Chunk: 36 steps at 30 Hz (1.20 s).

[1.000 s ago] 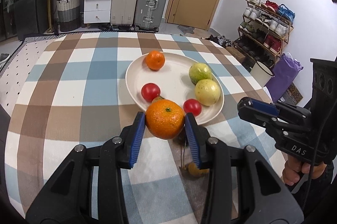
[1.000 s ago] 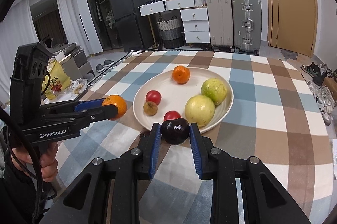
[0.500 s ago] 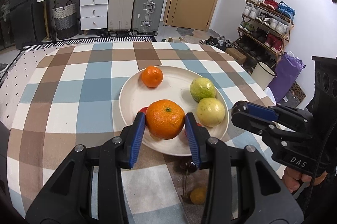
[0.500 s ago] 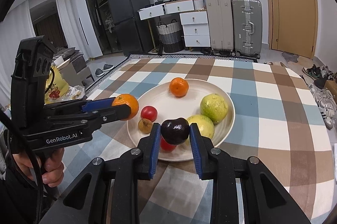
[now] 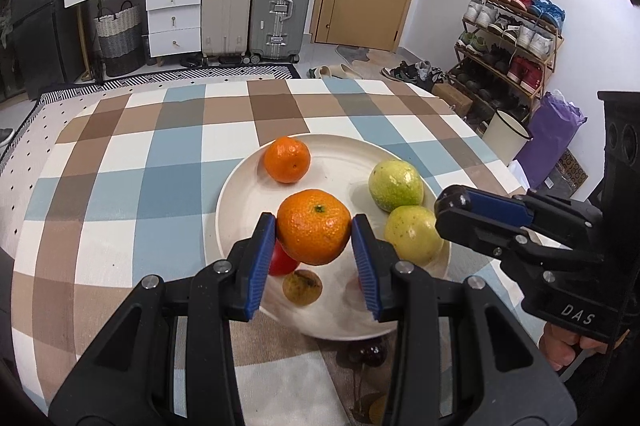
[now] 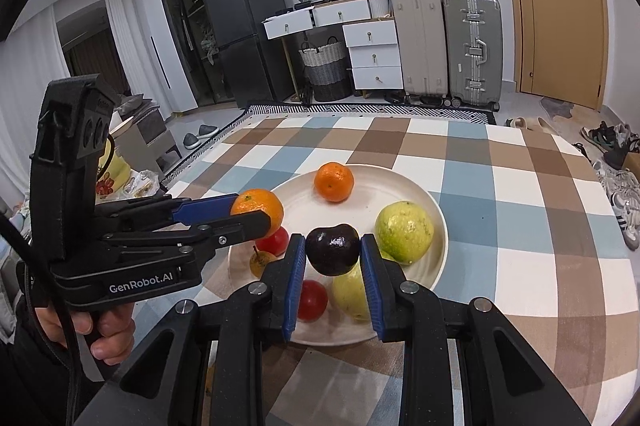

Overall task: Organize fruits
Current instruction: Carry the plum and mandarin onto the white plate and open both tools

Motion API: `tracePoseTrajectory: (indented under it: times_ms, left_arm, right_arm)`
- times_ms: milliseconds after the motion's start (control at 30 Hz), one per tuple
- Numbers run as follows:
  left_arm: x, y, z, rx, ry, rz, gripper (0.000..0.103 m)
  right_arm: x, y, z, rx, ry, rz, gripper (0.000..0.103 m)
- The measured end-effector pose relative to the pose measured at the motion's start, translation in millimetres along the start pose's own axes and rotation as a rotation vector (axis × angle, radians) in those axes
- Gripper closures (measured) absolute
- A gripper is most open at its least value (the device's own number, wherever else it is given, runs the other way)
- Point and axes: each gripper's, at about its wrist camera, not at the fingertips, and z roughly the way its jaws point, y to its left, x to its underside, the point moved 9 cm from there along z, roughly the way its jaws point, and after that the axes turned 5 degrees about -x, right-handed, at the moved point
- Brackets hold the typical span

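A: Where's the fruit right now?

B: In the left wrist view the left tool (image 5: pixel 314 230) is clamped on an orange (image 5: pixel 313 226), held at centre frame above the near half of the plate (image 5: pixel 240 202). In the right wrist view the right tool (image 6: pixel 333 252) is closed around a dark plum (image 6: pixel 332 249), also over the plate, lower centre.

A: How will they handle?

B: My guess: the orange is firm with a pebbled skin, light enough, and round, so it would roll once let go. The pads sit on its widest part, which looks like the right place to hold it. The plum looks glossy, likely slicker and easier to bruise, so it wants a gentle squeeze across its middle.

A: Is there room to set them down?

B: Some. A second orange (image 5: pixel 287 159) sits at the far side, two green fruits (image 5: pixel 395 185) at the right, and red fruits (image 6: pixel 312 299) with a small brown one (image 5: pixel 302 286) near the front edge. The bare middle seems safest. A small dark fruit (image 5: pixel 370 354) is off the plate on the table (image 5: pixel 120 186), at bottom centre.
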Motion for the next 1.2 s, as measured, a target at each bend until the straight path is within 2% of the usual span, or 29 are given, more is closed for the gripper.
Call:
tracePoseTrajectory:
  times_ms: [1133,1200]
  left_arm:
    - [-11.2,4.7,49.9,-0.026,0.053,0.004,0.067]
    - [-11.2,3.1,48.6,-0.027,0.054,0.010,0.067]
  right_arm:
    - [-2.0,-17.6,36.6,0.000,0.071,0.014,0.075]
    - [-2.4,-17.5,36.3,-0.003,0.068,0.016,0.072]
